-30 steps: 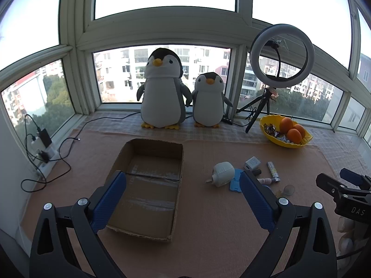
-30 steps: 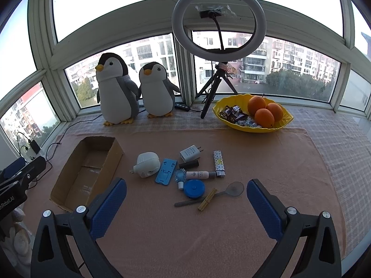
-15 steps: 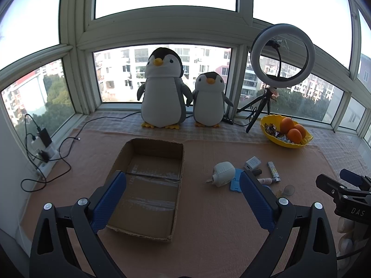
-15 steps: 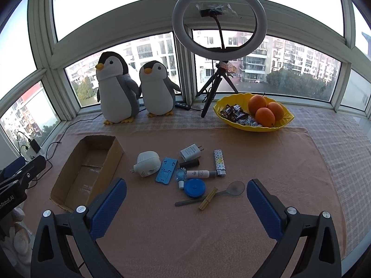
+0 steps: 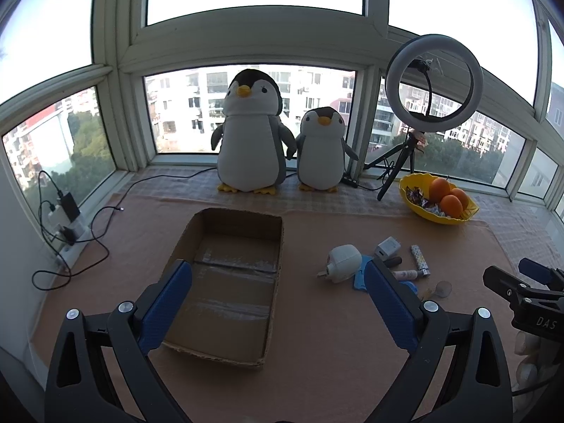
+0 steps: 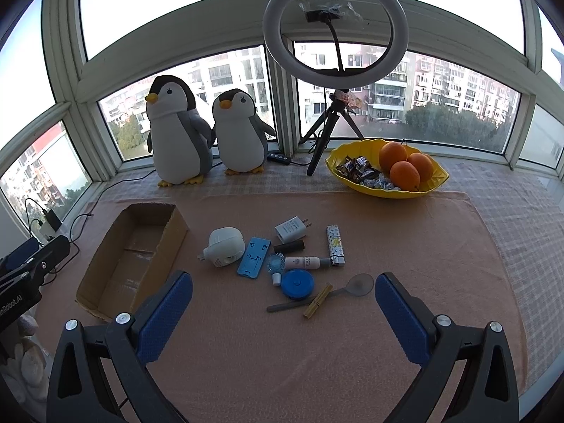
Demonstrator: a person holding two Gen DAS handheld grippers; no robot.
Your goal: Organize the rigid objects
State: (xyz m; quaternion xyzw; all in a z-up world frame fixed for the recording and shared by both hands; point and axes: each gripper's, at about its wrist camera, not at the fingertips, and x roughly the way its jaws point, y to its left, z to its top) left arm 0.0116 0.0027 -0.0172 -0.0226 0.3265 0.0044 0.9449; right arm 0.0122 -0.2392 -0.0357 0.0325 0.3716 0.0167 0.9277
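- left claw (image 5: 276,303) spread wide, empty, above worktop (image 5: 317,370)
- right claw (image 6: 283,303) spread wide, empty
- cardboard box (image 5: 229,282) between left claw's fingers, just ahead
- clutter just ahead of right claw: tape measure (image 6: 298,283), spoon (image 6: 359,285), charger (image 6: 290,228)
- fruit bowl (image 6: 387,192) far right

I'm seeing almost nothing changing: in the right wrist view the ring light (image 6: 335,23) is creeping slightly toward the upper right.

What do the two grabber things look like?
Both the left gripper and the right gripper have black angular frames with silver bolts and two long fingers with bumpy blue pads. White lettering marks each one's side.
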